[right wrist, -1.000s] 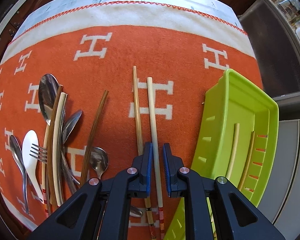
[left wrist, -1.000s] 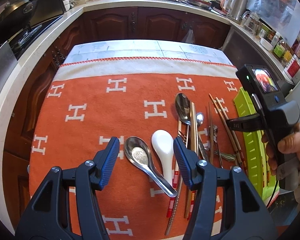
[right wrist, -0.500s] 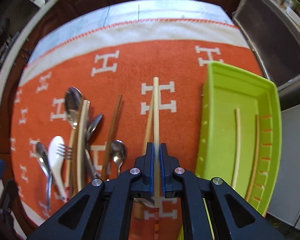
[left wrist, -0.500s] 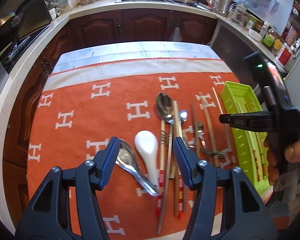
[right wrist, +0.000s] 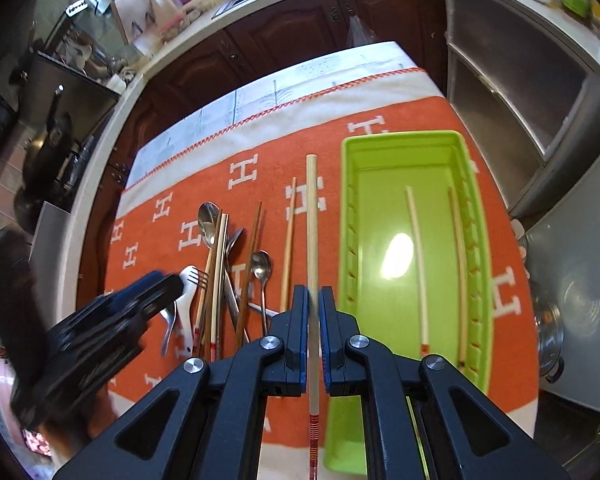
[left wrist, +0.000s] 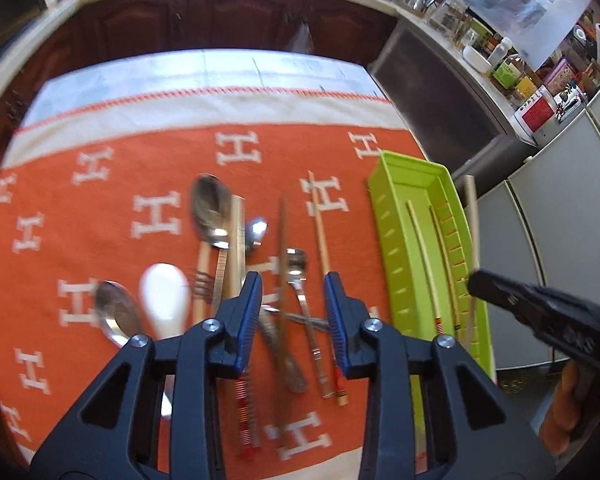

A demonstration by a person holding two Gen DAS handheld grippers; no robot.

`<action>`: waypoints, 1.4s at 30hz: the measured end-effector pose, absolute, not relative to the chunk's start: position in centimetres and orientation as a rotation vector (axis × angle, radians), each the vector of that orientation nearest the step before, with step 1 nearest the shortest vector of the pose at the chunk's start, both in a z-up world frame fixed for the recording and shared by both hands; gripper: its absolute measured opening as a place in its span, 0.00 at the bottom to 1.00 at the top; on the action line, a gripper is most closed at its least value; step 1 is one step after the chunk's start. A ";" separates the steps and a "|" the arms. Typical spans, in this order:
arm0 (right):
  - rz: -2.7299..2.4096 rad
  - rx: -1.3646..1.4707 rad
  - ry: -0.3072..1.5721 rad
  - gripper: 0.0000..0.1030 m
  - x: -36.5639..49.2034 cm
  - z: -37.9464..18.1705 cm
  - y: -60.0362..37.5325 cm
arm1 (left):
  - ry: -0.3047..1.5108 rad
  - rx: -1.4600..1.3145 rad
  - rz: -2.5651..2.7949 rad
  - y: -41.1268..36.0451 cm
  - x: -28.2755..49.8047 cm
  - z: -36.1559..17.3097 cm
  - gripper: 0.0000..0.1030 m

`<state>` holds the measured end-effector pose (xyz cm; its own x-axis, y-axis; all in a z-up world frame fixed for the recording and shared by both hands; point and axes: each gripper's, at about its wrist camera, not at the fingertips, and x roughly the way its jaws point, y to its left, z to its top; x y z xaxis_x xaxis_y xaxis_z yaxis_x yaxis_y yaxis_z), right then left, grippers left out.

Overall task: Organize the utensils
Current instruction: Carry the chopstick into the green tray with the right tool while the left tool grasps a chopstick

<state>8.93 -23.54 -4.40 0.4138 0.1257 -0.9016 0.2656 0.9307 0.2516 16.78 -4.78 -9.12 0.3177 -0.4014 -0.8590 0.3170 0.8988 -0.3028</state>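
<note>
Between my right gripper's (right wrist: 311, 300) blue pads: one pale chopstick (right wrist: 311, 216), clamped, lifted above the orange cloth (right wrist: 260, 136), just left of the green tray (right wrist: 380, 152). Tray holds two chopsticks (right wrist: 418, 264) lying lengthwise. On cloth: one more chopstick (right wrist: 288, 240), then a pile of spoons, fork and chopsticks (right wrist: 224, 264). My left gripper (left wrist: 292, 312): jaws just closing, part open, gripping nothing, over the pile.

Two chopsticks (right wrist: 416, 268) are laid in the tray (right wrist: 354, 216), which is set right of the utensil pile (right wrist: 224, 276) on the cloth (right wrist: 260, 140).
</note>
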 end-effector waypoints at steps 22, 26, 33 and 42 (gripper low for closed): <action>-0.128 0.393 1.169 0.06 8.2 -3.5 -33.3 | 1.347 -0.044 -0.371 -12.5 20.3 -16.3 0.23; -0.147 0.393 1.193 0.15 9.0 -5.2 -33.4 | 1.366 -0.025 -0.350 -13.0 20.5 -17.1 0.19; -0.114 0.412 1.195 0.16 8.3 -7.0 -33.0 | 1.346 0.020 -0.322 -14.1 20.7 -17.6 0.04; -0.108 0.478 1.196 0.16 6.1 -8.8 -33.8 | 1.309 -0.046 -0.376 -12.8 18.4 -13.8 0.04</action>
